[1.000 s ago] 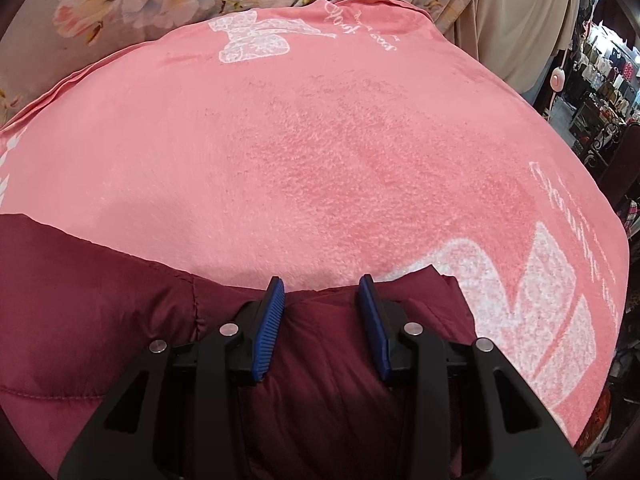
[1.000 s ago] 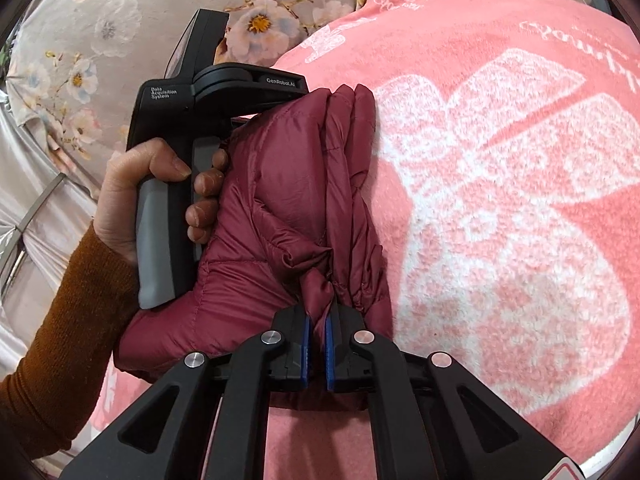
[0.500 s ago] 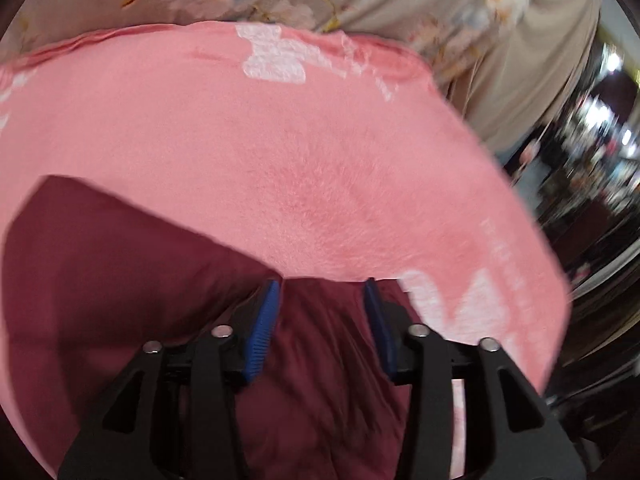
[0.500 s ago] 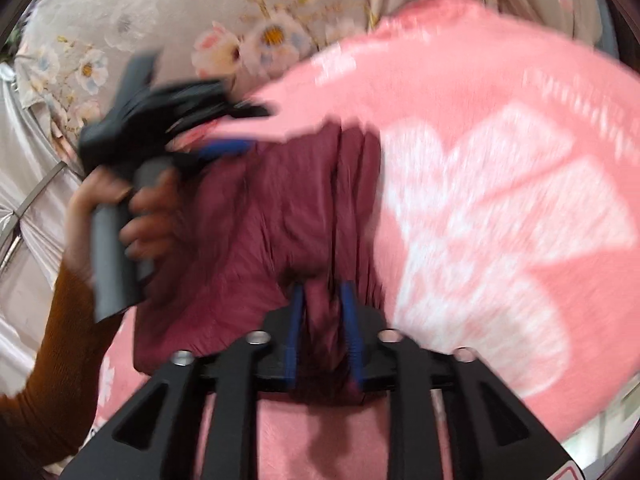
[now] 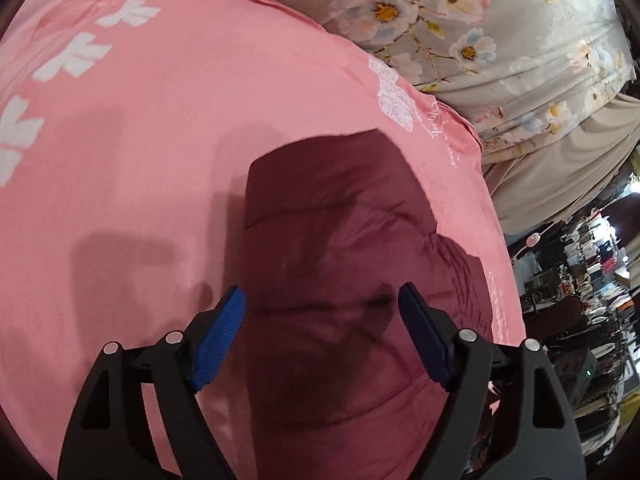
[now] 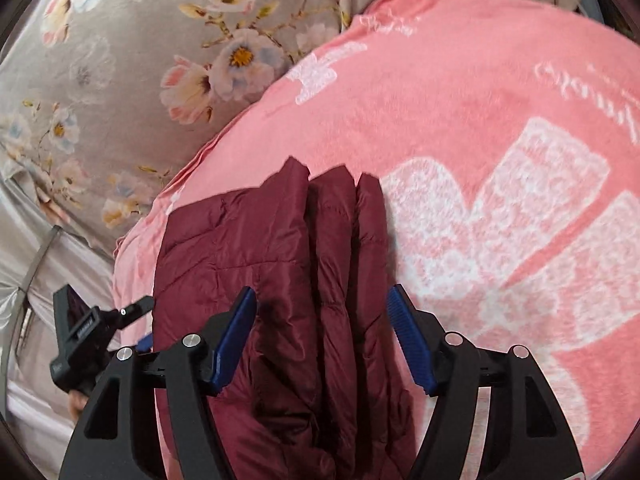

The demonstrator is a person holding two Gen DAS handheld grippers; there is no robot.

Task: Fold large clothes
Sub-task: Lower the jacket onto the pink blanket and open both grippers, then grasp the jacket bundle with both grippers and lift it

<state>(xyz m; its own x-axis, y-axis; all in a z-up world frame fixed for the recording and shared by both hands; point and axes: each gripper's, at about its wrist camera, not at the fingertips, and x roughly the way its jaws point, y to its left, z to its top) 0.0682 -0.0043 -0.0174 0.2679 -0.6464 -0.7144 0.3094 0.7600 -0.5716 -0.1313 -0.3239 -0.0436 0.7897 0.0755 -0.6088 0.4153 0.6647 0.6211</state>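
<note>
Because the dark red padded jacket (image 6: 272, 280) already lies folded into a thick bundle on the pink blanket (image 6: 460, 120), both tongs stand wide and hold nothing. It rests directly below and ahead of the left tongs (image 5: 320, 320), and its stacked edges lie between the fingers of the right tongs (image 6: 322, 316). I judge the fold is finished, or nearly, so the bundle is left to settle.
</note>
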